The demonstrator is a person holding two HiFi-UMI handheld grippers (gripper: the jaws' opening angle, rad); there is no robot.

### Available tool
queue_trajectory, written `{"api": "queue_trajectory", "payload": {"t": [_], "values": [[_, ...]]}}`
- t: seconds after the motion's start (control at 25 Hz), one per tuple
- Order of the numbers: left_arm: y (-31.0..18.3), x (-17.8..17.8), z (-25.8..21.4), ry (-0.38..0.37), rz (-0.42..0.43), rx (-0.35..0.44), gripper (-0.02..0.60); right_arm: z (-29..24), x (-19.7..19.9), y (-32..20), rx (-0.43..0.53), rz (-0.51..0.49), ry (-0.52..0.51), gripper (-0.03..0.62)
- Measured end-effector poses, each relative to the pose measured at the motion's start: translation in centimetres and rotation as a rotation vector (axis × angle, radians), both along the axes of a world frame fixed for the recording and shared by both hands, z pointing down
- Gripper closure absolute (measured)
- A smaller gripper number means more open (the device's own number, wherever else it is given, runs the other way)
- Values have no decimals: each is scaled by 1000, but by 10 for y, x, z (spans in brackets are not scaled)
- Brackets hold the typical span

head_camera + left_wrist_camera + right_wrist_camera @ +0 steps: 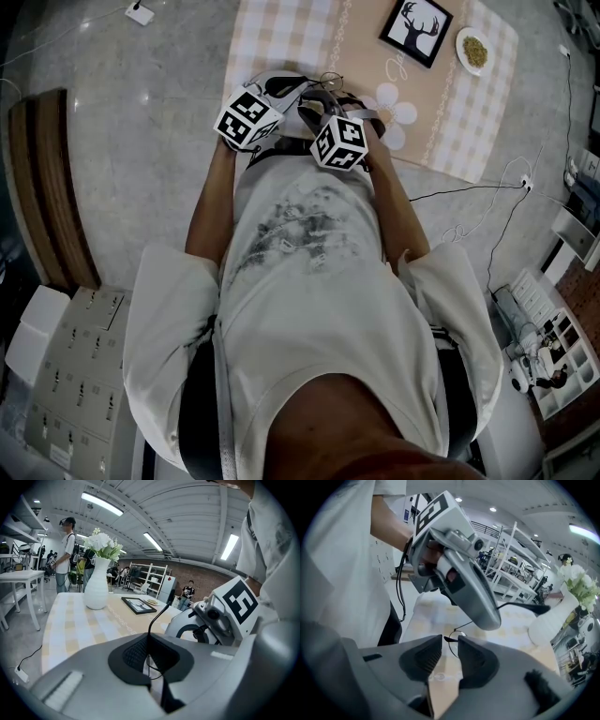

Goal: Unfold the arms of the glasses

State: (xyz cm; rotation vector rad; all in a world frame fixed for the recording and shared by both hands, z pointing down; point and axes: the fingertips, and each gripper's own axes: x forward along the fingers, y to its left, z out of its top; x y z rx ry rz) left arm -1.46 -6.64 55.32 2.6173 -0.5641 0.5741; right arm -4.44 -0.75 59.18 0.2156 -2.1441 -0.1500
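1. My left tool [149, 644] is pinched shut on the thin wire frame of the glasses [453, 640] and holds them in the air over the table [65, 620]. The grip sits on bare wire. If I pull hard on the other side, the frame could twist or slide out of the pads.
2. My right tool [450, 651] is spread, with nothing pressed between the pads. The lens rim and a stubby dark end sit just ahead of the gap. If I close there I likely clamp rim or lens instead of the arm, and that risks bending the rim.
3. One arm [536, 607] sticks out sideways past the left tool. I can't tell whether its hinge is fully open. If I force it past the stop, the hinge could get strained.
4. The two tools are nearly touching. If the bodies bump on approach, that could knock the frame loose and drop it onto the table.
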Motion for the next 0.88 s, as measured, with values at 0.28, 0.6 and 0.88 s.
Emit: {"api": "queue_trajectory", "payload": {"t": [0.28,0.6,0.88], "values": [[0,1,1,4,2,-3,571,5,-1,-3,27,5,22,510],[-1,-1,1,6,-5,-1,572,-5,-1,-6,33,37,-9,536],[-2,-3,1,8,-10,4,572,-17,0,-12,67,75,-34,551]]}}
